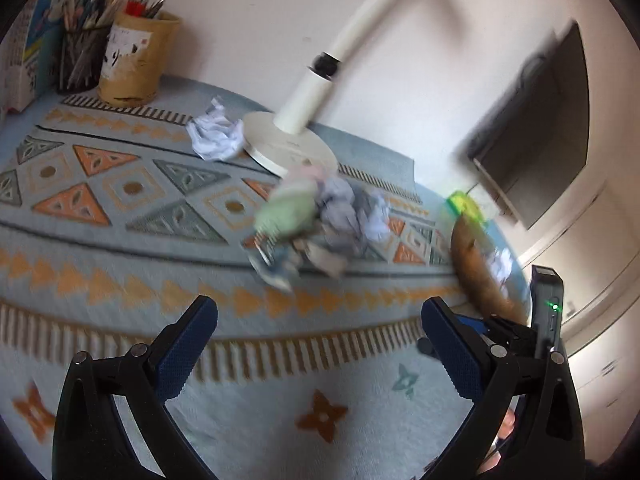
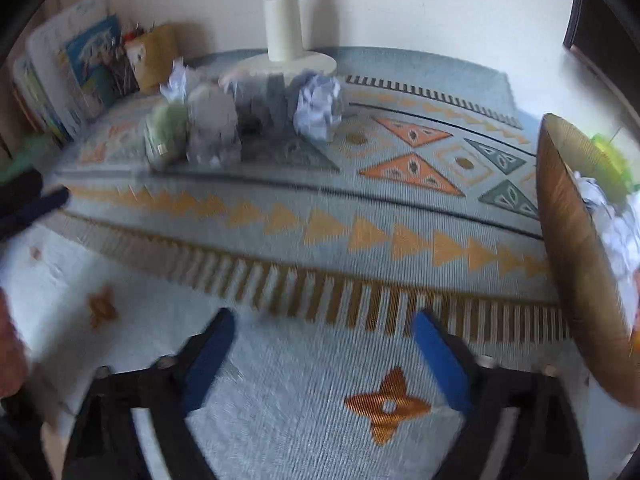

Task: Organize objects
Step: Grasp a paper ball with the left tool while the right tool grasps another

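Note:
A blurred pile of crumpled paper balls and a pale green soft item (image 1: pixel 316 220) lies mid-table on the patterned cloth; it also shows in the right wrist view (image 2: pixel 224 124). Another crumpled paper ball (image 1: pixel 216 134) lies by the lamp base, and one (image 2: pixel 318 106) sits right of the pile. A brown basket (image 1: pixel 480 268) at the right holds crumpled paper; in the right wrist view the basket (image 2: pixel 568 248) is close on the right. My left gripper (image 1: pixel 320 316) is open and empty, short of the pile. My right gripper (image 2: pixel 324 332) is open and empty above the cloth.
A white desk lamp (image 1: pixel 292 140) stands at the back by the wall. Two pen holders (image 1: pixel 132 56) and books (image 2: pixel 68 76) stand at the back left. A bright green object (image 1: pixel 464 204) lies behind the basket. My right gripper's body (image 1: pixel 544 320) shows at the right of the left view.

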A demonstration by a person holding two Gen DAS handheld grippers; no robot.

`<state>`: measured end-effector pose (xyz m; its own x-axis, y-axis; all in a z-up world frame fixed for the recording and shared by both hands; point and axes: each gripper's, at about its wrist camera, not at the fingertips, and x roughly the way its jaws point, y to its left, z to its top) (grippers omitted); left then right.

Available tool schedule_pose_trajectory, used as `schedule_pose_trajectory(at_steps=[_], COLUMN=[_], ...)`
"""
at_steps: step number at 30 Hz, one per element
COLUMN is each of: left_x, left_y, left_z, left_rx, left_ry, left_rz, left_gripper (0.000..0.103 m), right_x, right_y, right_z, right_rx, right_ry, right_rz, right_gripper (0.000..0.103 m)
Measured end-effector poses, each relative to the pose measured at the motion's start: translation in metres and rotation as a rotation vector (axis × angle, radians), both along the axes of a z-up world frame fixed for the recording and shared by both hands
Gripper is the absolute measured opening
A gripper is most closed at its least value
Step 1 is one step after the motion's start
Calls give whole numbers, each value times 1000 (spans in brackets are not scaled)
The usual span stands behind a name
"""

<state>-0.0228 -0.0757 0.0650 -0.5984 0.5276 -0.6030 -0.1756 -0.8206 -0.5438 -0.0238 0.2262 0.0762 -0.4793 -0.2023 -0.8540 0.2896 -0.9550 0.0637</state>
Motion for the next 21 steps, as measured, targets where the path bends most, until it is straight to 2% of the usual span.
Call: schedule_pose_trajectory(at_steps=[2, 4, 7, 10, 12, 14, 15, 17, 19, 20, 21], left_x=[-33, -61, -106, -139, -156, -167, -171, -179, -183, -184, -184], left_y=[-24, -37, -42, -37, -29, -22, -20, -17, -12, -10, -9], left_z=[11, 16, 3, -16, -25, -30, -32, -37, -41, -41, -40], left_rx=[18, 3, -30, -13, -35, -73, -65, -44, -44, -63, -79], left_ry=[-25, -2, -37, -72, -86, -76, -75, -82, -96, -89, -87], left_rz=[46, 105, 182, 166, 135, 134, 127, 105, 66, 63, 65], left_gripper=[102, 102, 102, 102, 102, 102, 102, 102, 97, 87, 70], right_x=[-17, -39, -73, -105, -120, -131, -137, -146, -152, -152, -150], right_y=[0, -8, -14, -11, -10, -14, -15, -12, -9, -7, -5], right_z=[31, 41, 27, 9, 2, -4, -8, -11, -16, -17, -16], right_rx=[-37, -60, -67, -127, -172, -172, -162, -142, -168, -210, -244], right_ry=[75, 87, 55, 2, -13, -13, -19, -23, -46, -56, -57], right_rz=[-7, 8, -2, -15, -11, -1, -7, -27, -7, 3, 11], right_gripper=[77, 83, 83, 83, 83, 83, 83, 74, 61, 57, 47])
